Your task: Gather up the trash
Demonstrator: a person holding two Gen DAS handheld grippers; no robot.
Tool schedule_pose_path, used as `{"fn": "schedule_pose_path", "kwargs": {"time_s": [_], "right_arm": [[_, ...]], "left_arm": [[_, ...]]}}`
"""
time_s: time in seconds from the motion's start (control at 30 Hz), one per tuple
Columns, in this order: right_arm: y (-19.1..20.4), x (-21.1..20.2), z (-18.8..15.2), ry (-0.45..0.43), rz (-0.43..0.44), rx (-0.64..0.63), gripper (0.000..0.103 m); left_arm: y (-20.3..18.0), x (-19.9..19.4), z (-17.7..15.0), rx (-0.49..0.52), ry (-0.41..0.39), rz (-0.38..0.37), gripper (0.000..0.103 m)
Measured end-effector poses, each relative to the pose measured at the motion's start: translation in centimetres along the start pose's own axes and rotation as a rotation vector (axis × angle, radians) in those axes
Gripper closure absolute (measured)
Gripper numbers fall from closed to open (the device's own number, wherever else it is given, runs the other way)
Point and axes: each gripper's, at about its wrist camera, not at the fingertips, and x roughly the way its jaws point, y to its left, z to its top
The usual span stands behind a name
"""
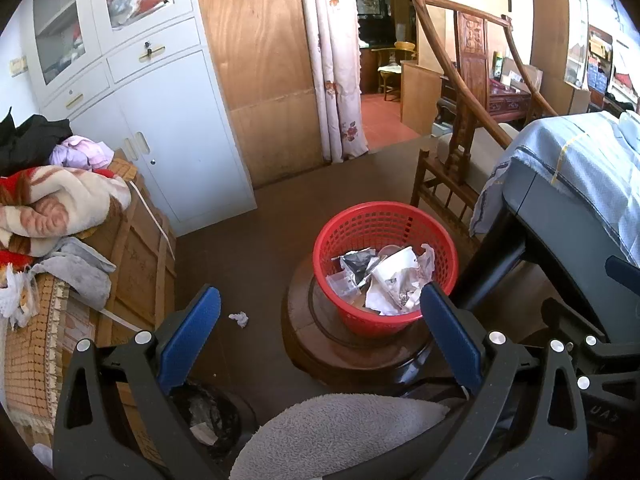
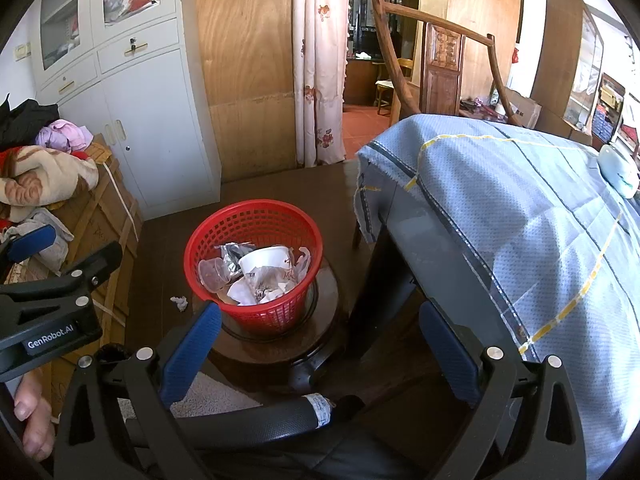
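We see one wad of crumpled paper on the brown floor, lower centre-left of both views, just left of the stool that carries the red basket. The wad is a small lump with no clear long axis. It lies ahead of the left gripper, toward its left finger, and left of the right gripper, so we judge the left nearer. Both grippers are spread wide and empty. The one basket holds several scraps.
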Motion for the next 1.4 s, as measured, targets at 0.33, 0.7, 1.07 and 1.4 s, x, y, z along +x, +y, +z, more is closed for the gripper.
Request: {"fn": "schedule_pose_path", "kwargs": {"time_s": [0.33, 0.7, 1.07, 1.4], "right_arm": [[0.00, 0.03, -0.05, 0.000, 0.001, 0.001, 0.006], [0.01, 0.03, 0.01, -0.001, 0.000, 0.002, 0.006], [0.02, 0.05, -0.01, -0.002, 0.000, 0.002, 0.006], [0.05, 0.06, -0.03, -0.002, 0.001, 0.003, 0.006]], "left_arm": [[-0.05, -0.04, 0.01, 0.000, 0.001, -0.002, 0.007], [-0.19, -0.10, -0.13, 0.000, 0.000, 0.000, 0.007], [-0.16, -0.18, 0.34, 0.007, 0.001, -0.009, 0.007], [-0.44, -0.01, 0.42, 0.013, 0.001, -0.013, 0.007]]}}
